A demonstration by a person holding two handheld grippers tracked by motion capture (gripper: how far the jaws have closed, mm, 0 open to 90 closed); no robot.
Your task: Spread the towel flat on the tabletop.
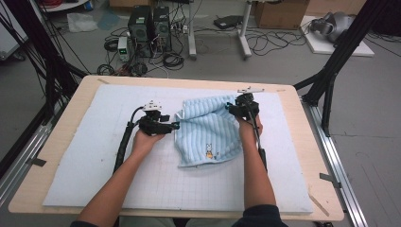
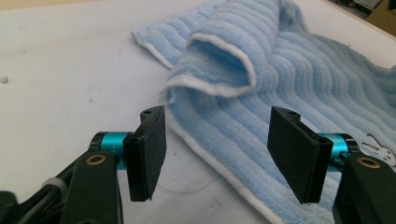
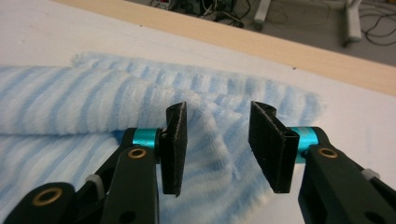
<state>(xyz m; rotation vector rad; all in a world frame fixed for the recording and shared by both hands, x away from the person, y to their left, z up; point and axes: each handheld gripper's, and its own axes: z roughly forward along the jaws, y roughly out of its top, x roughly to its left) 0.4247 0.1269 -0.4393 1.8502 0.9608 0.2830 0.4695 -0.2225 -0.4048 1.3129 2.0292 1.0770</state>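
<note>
Folding the light blue towel [image 1: 208, 130], which lies rumpled at the centre of the high view on the white mat [image 1: 94, 156] covering the tabletop [image 1: 61, 127], will go best, I judge, if each gripper takes a hemmed edge rather than the thick pile. The left gripper [image 2: 217, 156] stands wide and empty, its jaws straddling the white-hemmed edge at the lower middle of its own view, so it should slide under the hem before closing. The right gripper [image 3: 217, 149] is partly open over the towel's far corner, gripping nothing; it should bite the corner squarely.
</note>
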